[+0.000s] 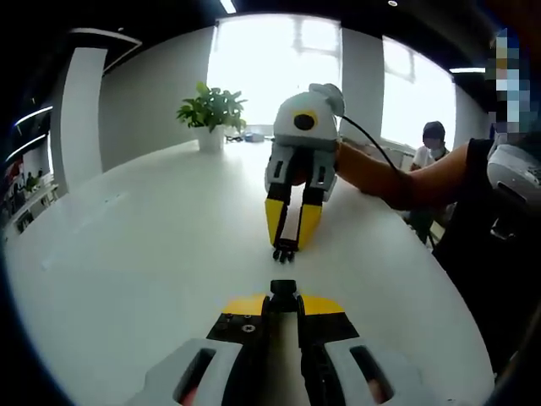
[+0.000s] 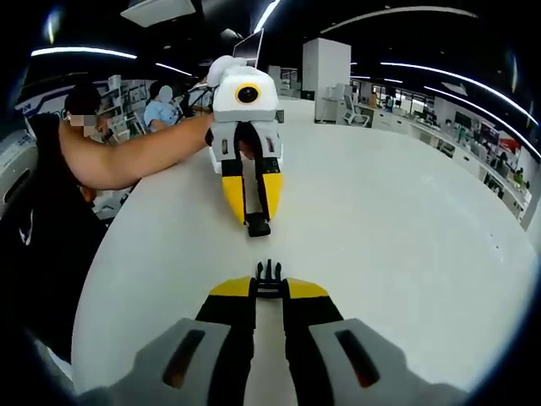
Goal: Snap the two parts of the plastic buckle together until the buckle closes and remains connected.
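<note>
Two claws face each other low over the white worktop, buckle halves apart.
Left claw pinches the socket half at lower centre; right claw pinches the pronged half; no readable writing.

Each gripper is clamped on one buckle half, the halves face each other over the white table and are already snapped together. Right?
Not snapped: the left gripper view shows a clear gap between the socket half and the pronged half. The rest holds.

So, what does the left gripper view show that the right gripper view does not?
Left gripper view alone: a potted plant at the table's far edge before bright windows. Right gripper view alone: an office with desks and ceiling lights, and seated people behind the arm. Both: the white table, and two hand-held grippers facing each other, left gripping the socket half and right the pronged half, still apart.
</note>
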`<state>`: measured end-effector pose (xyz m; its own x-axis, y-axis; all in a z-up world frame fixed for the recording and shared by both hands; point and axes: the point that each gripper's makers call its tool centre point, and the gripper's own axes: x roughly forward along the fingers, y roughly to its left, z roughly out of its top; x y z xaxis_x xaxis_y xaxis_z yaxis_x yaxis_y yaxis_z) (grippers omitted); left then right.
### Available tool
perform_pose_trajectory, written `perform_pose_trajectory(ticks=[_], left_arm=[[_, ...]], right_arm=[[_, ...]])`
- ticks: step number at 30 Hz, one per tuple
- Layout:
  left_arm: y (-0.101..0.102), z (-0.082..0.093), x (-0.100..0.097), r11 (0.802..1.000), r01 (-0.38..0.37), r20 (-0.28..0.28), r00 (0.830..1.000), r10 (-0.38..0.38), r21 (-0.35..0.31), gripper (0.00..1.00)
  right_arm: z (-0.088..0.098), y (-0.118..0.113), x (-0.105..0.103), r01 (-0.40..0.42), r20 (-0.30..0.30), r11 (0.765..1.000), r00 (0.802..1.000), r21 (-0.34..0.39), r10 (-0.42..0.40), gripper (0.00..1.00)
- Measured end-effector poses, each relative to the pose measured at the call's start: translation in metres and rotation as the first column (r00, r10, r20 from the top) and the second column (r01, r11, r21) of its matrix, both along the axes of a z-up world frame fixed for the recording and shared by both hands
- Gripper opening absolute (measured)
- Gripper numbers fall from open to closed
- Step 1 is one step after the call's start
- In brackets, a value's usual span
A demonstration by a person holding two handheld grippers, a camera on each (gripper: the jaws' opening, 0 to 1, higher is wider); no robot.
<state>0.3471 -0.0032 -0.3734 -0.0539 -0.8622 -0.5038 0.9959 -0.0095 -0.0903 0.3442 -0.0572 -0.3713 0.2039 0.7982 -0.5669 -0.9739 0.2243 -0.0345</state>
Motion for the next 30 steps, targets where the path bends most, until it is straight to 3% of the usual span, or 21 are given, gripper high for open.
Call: perform_pose_trajectory(ticks=[8,30], left_arm=[[-0.0015,0.0001,0.0004,1.0,0.012,0.025,1.0,-0.011,-0.012,0.11],[-0.0029,-0.0033,0.0021,1.0,0.024,0.016,1.0,-0.023,-0.008,0.11]], right_arm=[[0.0005,-0.0003,0.0005,-0.001,-0.011,1.0,1.0,0.003,0.001,0.11],[0.0009,0.0009,-0.0028,-0.013,-0.016,1.0,1.0,0.003,0.013,0.11]])
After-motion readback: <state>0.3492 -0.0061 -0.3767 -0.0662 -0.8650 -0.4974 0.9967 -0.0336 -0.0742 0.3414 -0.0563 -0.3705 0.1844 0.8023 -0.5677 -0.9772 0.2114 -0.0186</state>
